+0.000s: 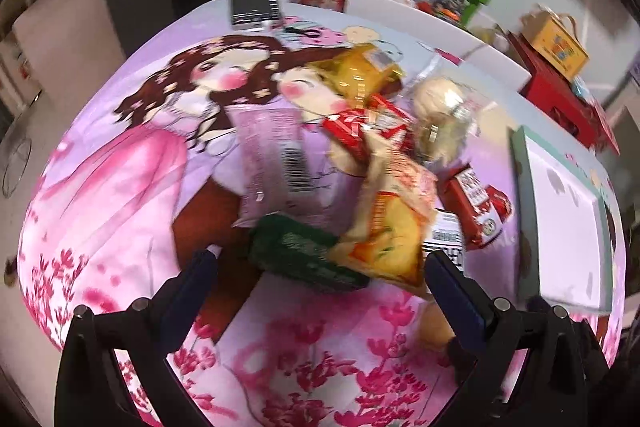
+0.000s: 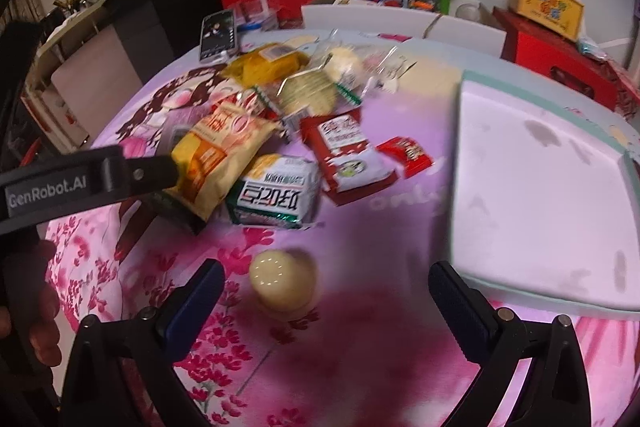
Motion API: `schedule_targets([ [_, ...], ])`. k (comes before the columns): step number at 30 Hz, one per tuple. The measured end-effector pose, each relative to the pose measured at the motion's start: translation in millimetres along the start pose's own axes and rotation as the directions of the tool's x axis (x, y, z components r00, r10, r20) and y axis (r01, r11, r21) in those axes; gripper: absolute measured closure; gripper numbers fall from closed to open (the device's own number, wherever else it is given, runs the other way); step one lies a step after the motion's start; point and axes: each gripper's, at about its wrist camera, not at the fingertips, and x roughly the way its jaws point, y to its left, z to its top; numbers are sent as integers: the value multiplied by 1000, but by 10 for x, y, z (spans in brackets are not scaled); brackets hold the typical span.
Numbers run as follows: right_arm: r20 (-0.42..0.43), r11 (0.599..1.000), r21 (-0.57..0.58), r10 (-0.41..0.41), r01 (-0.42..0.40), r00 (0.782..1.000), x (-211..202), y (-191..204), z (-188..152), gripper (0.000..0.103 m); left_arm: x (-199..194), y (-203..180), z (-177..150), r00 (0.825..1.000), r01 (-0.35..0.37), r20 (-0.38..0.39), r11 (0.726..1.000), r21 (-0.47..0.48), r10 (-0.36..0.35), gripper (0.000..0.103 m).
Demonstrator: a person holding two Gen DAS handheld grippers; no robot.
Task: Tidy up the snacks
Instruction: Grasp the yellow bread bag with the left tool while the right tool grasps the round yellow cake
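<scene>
Pink printed cloth (image 2: pixel 360 227) covers the table, and a white tray (image 2: pixel 540 187) with a green rim is set at its right edge, nothing in it. The snack pile (image 2: pixel 272 131) is heaped left of the tray; a strip of bare cloth is left between the two. The left gripper (image 1: pixel 320 259) is held wide open, with a dark green packet (image 1: pixel 304 259) and a yellow bag (image 1: pixel 384 239) seen between its fingers, neither gripped. The right gripper (image 2: pixel 326 279) is likewise spread wide and holds nothing; a cream round snack (image 2: pixel 280 279) is seen between its fingers, apart from the pile, on open cloth.
</scene>
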Motion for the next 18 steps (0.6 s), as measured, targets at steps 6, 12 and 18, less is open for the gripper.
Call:
schedule_targets([
  [6, -46, 1000, 8, 18, -18, 999, 142, 16, -16, 22, 79, -182, 71, 1000, -9, -1, 998, 65, 10, 0],
  [12, -65, 998, -4, 56, -56, 996, 199, 55, -41, 39, 135, -315, 123, 1000, -1, 7, 993, 114, 0, 3],
  [18, -74, 996, -10, 85, -86, 994, 224, 99, -46, 61, 222, -385, 136, 1000, -6, -3, 991, 136, 6, 25],
])
